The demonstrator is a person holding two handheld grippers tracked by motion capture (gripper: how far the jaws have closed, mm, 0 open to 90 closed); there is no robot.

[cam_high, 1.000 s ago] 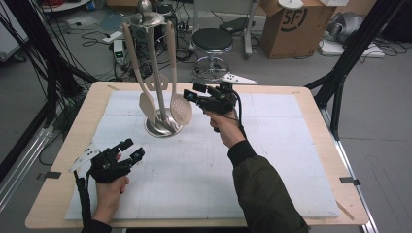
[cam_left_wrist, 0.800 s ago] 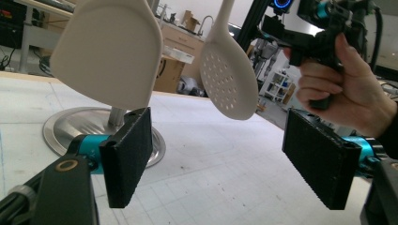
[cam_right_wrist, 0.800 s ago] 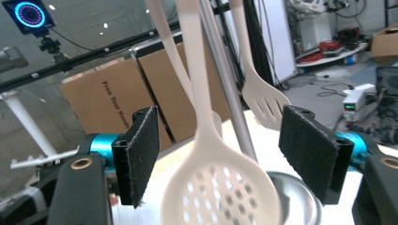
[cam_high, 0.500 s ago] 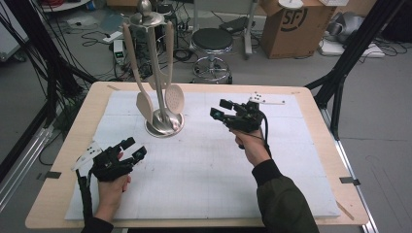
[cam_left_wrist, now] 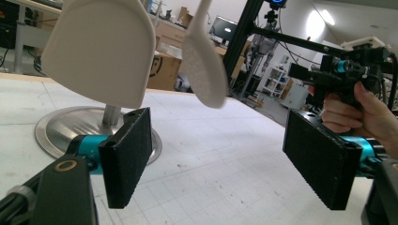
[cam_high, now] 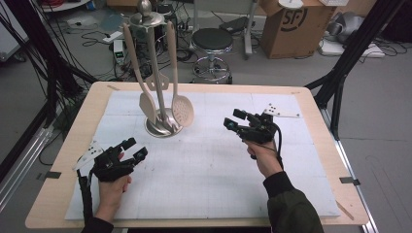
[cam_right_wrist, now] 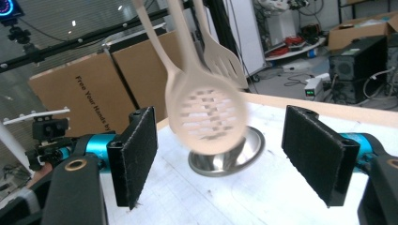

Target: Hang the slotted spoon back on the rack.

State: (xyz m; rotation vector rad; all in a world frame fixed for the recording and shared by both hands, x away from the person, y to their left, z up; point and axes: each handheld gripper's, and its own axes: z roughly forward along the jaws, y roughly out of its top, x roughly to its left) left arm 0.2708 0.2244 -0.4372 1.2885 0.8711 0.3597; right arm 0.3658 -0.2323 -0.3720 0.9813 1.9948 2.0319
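A steel utensil stand [cam_high: 163, 127] rises from the white mat [cam_high: 209, 170] at the back left. A beige spatula [cam_high: 146, 104], a slotted turner [cam_high: 159, 82] and a slotted spoon [cam_high: 182, 109] hang from it. My right gripper [cam_high: 233, 119] is held open to the right of the stand, pointing at it, with nothing between its pads. In the right gripper view [cam_right_wrist: 218, 157] the slotted spoon [cam_right_wrist: 206, 117] hangs blurred in front of the stand's base [cam_right_wrist: 230, 157]. My left gripper [cam_high: 135, 148] rests open on the mat in front of the stand. The left gripper view [cam_left_wrist: 223, 159] shows the spatula [cam_left_wrist: 101, 49] and the spoon [cam_left_wrist: 204, 65].
The wooden table [cam_high: 320, 116] carries only the mat and the stand. Behind the far edge stand a stool [cam_high: 212, 41], a cardboard box [cam_high: 291, 26] and cables on the floor. Black frame legs [cam_high: 350, 58] flank the table on both sides.
My right gripper has drawn away from the stand, to the right and nearer the person. The slotted spoon now hangs free and looks blurred. The left gripper has not moved.
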